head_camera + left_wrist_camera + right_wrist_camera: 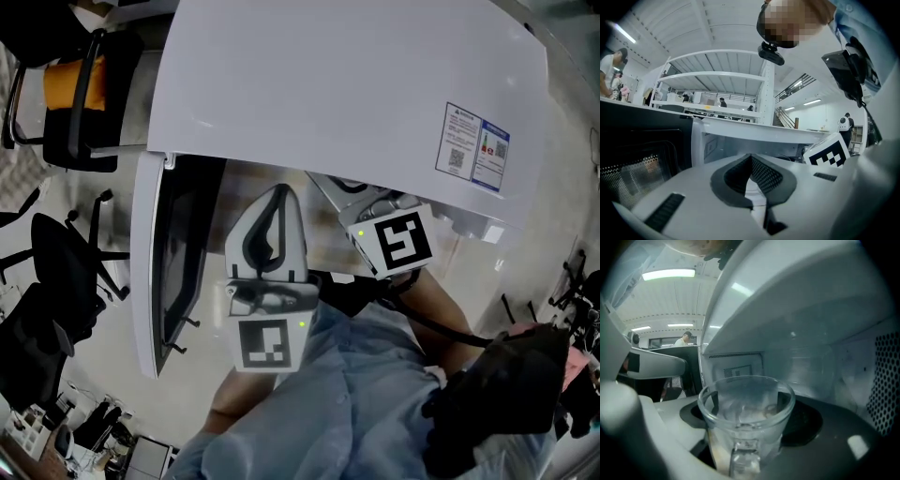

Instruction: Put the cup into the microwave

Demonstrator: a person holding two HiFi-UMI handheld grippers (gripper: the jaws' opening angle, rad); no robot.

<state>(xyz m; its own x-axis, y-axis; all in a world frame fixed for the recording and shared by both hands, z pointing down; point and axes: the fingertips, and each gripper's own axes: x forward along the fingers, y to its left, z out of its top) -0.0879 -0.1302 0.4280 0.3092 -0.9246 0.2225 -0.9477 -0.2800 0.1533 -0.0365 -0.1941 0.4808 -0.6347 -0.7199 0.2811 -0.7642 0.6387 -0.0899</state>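
Filling the head view's top, the white microwave [347,84] has its door [155,272] swung open at its left edge. The left claw [277,197] hangs before the opening, just beside the door, its jaws together on nothing. The right claw [752,427] reaches in under the microwave's front edge, jaws wide and clamped on a clear glass cup [746,399], which sits at the cavity's mouth with its handle towards the camera.

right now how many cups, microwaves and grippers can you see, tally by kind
cup: 1
microwave: 1
grippers: 2 (left gripper, right gripper)
total: 4
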